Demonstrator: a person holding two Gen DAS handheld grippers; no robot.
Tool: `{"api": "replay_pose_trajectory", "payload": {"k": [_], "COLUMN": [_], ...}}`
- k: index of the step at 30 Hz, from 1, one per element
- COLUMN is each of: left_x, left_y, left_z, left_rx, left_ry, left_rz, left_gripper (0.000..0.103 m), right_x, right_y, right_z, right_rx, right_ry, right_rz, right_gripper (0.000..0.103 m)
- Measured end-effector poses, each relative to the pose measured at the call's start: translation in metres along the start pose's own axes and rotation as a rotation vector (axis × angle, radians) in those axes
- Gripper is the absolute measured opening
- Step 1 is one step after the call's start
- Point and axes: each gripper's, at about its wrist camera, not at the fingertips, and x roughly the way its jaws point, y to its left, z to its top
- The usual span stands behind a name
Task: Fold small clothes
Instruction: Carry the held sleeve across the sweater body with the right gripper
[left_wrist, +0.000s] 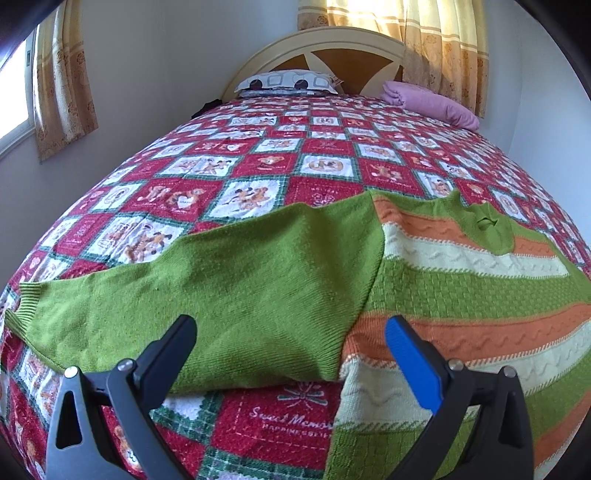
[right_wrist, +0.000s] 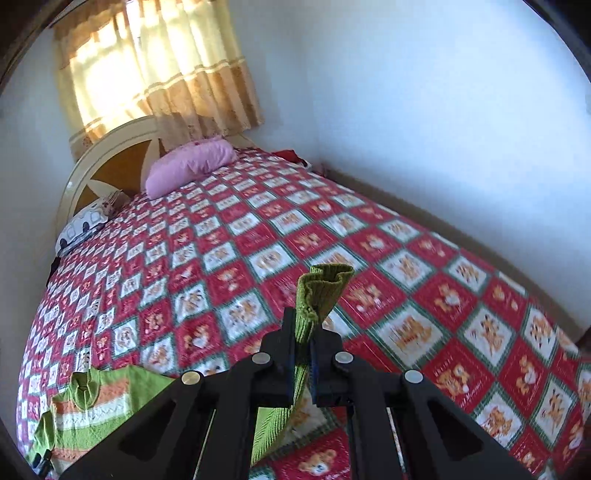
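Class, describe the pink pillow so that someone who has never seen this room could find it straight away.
Start at the bed's rounded headboard under the yellow curtain. Two pillows lie at its foot on the red patchwork quilt. Yours is the plain pink pillow nearest the curtain; the other pillow is white with dark printed shapes.

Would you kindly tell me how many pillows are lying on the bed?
2: a patterned white pillow lies against the headboard, and a pink pillow lies beside it, nearer the curtain. Others may be hidden out of view.
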Motion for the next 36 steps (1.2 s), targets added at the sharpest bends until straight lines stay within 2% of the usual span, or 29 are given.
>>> {"api": "replay_pose_trajectory", "payload": {"k": [5,13,22,30,36], "left_x": [0.002,0.005,0.009,0.012,0.013], "left_y": [0.005,0.002,0.008,0.011,0.012], "left_z": [-0.002,-0.005,-0.007,-0.008,-0.009], "left_rx": [-0.024,-0.007,-0.037,-0.059,-0.068], "left_ry": [0.005,0.008,0.021,0.033,0.042], "left_rz": [-0.008,0.000,-0.023,-0.048,-0.056], "left_gripper": [0.103,0.103,0.103,0.103,0.103], "right_x": [-0.012,-0.035,-0.075,-0.092,-0.073], "right_y": [0.045,0.124,0.225,0.316,0.384], "right_z": [0.013,0.023,0.012,-0.037,-0.113], "right_rx": [-0.084,-0.230,-0.432,-0.603,-0.709], "right_ry": [-0.038,-0.091,-0.159,-0.159,-0.087], "right_rz": [0.029,0.111,0.232,0.373,0.492], "right_gripper": [0.005,0.005,0.005,0.005,0.005]}}
